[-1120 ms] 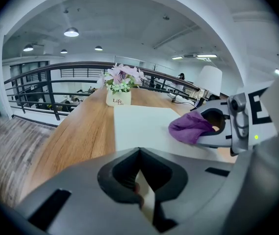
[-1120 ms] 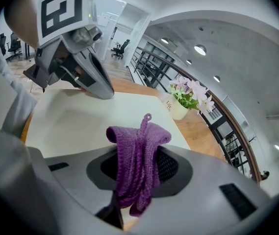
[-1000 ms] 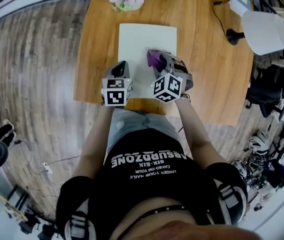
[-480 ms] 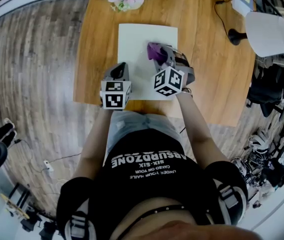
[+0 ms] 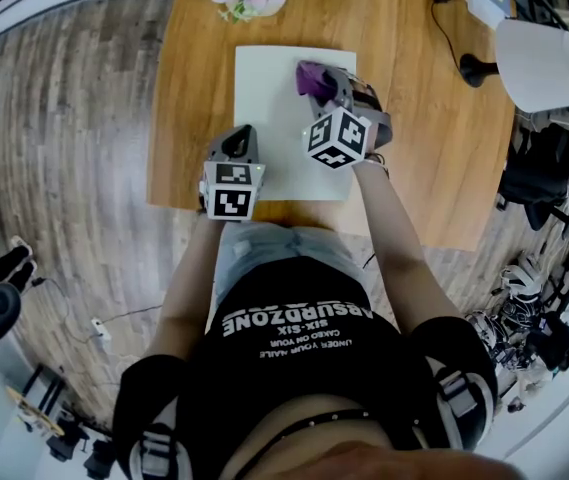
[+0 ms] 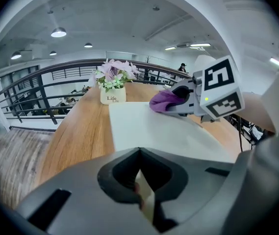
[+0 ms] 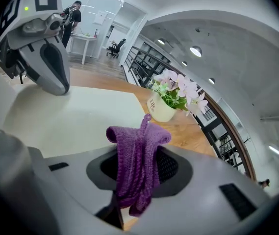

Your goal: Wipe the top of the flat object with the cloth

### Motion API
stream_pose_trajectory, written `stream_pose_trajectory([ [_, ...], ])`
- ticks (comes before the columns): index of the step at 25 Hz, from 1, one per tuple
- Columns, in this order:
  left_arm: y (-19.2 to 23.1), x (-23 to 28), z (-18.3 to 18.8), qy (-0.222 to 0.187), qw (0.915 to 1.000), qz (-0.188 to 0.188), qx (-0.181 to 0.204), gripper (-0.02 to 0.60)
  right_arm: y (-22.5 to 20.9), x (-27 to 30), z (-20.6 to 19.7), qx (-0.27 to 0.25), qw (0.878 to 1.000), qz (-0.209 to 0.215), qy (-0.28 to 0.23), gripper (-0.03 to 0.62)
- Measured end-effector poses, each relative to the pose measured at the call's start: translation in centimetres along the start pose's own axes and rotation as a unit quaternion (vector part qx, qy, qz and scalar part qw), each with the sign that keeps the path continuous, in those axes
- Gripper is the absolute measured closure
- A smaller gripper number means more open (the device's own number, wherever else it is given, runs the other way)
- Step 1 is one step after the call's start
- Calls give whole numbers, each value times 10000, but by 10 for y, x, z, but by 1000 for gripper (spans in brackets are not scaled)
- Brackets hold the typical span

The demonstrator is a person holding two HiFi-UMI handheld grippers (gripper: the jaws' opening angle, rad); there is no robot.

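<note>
Clamping the purple cloth (image 7: 138, 155), R gripper (image 7: 132, 197) sits at the white board's (image 5: 274, 103) far-right corner — L gripper (image 6: 141, 197) pinches board's near edge.

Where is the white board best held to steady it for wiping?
Grip the white board at its near left edge, coming level from the person's side, where the left gripper is clamped. It is thin and lies flat on the table, so only an edge offers a bite, and that corner is clear of the purple cloth in the right gripper.
</note>
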State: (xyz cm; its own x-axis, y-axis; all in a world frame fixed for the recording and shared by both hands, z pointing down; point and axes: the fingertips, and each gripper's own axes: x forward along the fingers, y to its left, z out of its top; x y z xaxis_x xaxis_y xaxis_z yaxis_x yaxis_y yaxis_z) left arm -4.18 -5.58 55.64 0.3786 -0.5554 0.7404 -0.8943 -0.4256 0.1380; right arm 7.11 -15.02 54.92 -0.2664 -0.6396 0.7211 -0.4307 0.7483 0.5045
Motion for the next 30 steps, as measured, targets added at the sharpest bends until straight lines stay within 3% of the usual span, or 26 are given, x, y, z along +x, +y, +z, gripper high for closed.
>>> stream_pose_trajectory([
  [15, 1, 1, 0, -13, 10000, -77, -26, 569, -33, 28, 10, -89, 9997, -233, 72, 467],
  [30, 1, 2, -1, -101, 9998, -144, -100, 569, -22, 40, 35, 16, 10000, 7, 46, 468],
])
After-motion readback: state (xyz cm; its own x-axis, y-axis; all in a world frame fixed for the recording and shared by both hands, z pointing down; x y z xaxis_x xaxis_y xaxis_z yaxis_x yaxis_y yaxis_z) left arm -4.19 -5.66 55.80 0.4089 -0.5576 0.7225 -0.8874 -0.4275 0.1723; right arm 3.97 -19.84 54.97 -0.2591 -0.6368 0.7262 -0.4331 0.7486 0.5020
